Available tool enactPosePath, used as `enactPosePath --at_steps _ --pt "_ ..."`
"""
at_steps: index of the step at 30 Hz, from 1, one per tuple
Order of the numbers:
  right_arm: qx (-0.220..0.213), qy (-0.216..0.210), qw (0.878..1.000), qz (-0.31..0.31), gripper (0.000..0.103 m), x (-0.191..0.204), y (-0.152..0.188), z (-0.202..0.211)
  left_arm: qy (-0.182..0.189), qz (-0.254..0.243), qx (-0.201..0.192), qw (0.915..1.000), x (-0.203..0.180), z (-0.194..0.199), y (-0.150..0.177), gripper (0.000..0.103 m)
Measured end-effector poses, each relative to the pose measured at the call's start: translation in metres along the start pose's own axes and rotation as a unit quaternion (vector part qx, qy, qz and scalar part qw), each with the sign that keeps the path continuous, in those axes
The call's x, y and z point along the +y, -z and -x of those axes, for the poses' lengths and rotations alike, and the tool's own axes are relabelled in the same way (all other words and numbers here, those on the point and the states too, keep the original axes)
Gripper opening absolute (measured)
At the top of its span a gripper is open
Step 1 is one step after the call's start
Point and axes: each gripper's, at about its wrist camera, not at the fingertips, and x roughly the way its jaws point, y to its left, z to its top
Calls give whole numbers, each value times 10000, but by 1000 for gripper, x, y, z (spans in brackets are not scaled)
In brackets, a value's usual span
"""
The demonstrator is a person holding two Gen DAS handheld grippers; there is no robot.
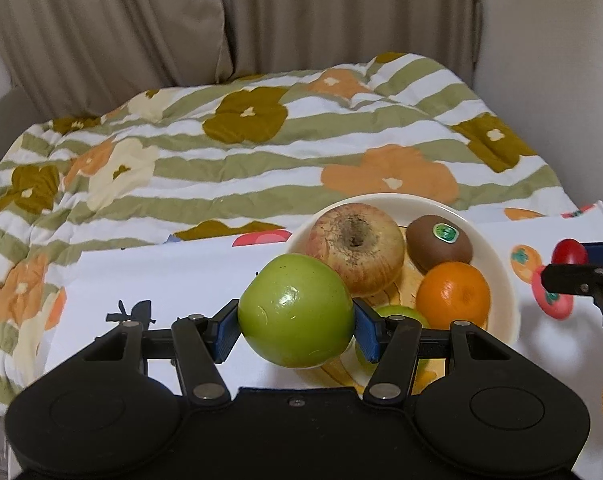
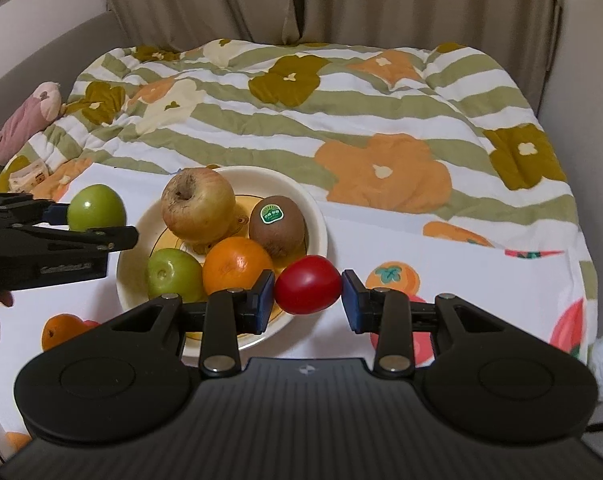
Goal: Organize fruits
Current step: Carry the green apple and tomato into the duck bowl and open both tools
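Observation:
My left gripper [image 1: 297, 330] is shut on a green apple [image 1: 296, 310], held just left of the cream bowl [image 1: 497, 256]; it also shows in the right wrist view [image 2: 96, 207]. My right gripper [image 2: 307, 295] is shut on a red tomato [image 2: 308, 285] at the bowl's [image 2: 321, 220] right front rim; the tomato shows in the left wrist view [image 1: 568, 251]. In the bowl lie a yellow-red apple [image 2: 198, 210], a kiwi [image 2: 276, 224] with a sticker, an orange [image 2: 237, 266] and a second green apple [image 2: 174, 274].
The bowl stands on a white fruit-print cloth [image 2: 461, 264] over a striped flowered quilt [image 2: 341, 100]. Curtains [image 2: 341, 0] hang behind. A pink plush toy [image 2: 25, 120] lies at the far left. A printed orange [image 2: 61, 330] is on the cloth.

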Motion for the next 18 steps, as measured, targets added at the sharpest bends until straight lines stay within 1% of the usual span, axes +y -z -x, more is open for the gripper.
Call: enactPosePath --at_steps 6,10,11,12,13,14,15,18 --pt "35 -183 9998 101 51 -4 -6 -14 -84 241 203 9995 -5 -21 -3 62" --pt "47 -265 9996 108 51 -6 -8 -20 -33 401 336 9986 -4 -29 -3 63" --pt "49 -273 9996 113 51 -7 -9 -21 -23 434 288 9986 -3 -28 -3 64" --pt "54 -278 9995 116 51 -6 -9 -22 5 432 250 9988 -3 -26 -5 74" --pt "57 -282 9995 111 51 -6 -9 -22 -32 410 187 9990 -3 -23 -6 88" --pt "64 -295 9995 106 51 -7 -10 -22 -66 384 109 9992 -4 -19 -7 94" --pt "69 -302 9995 104 51 -7 -10 -23 -89 373 43 9993 -5 -15 -9 97" --pt "81 -317 9994 123 51 -7 -11 -24 -71 383 -20 9992 -3 -4 -10 97"
